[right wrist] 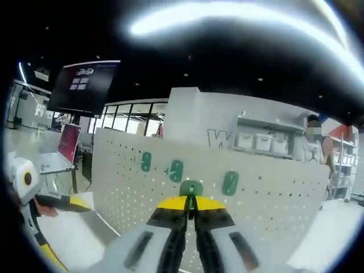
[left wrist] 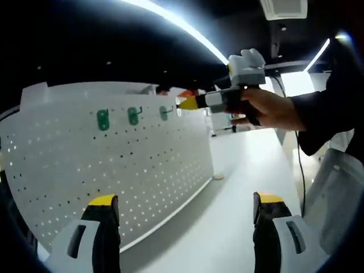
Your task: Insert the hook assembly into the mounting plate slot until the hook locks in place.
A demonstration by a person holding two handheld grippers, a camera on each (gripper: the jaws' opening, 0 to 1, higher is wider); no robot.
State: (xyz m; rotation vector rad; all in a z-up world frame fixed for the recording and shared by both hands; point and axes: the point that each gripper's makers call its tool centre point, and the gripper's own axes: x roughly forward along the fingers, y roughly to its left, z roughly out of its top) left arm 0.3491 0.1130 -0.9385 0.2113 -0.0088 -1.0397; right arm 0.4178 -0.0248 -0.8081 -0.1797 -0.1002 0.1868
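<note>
**Green hook, held at a white pegboard**

Item: green hook (right wrist: 191,187), pinched at the tips of the right hand-held gripper (right wrist: 191,206), whose jaws are pressed together on it. Small plastic-looking piece with a rounded plate. It probably handles light and stiff, with a smooth face that could slip. Best hold is likely across the flat plate, leaving the back free for the holes.

Just ahead of the tips: pegboard (right wrist: 273,205), white, upright, covered in rows of small holes. Three more green hooks already sit on it; the nearest (right wrist: 176,170) is above and left of the tips.

Left hand-held gripper (left wrist: 186,209): jaws spread wide, holding nothing, low over the white desk (left wrist: 239,187), with the pegboard off to its left.
</note>
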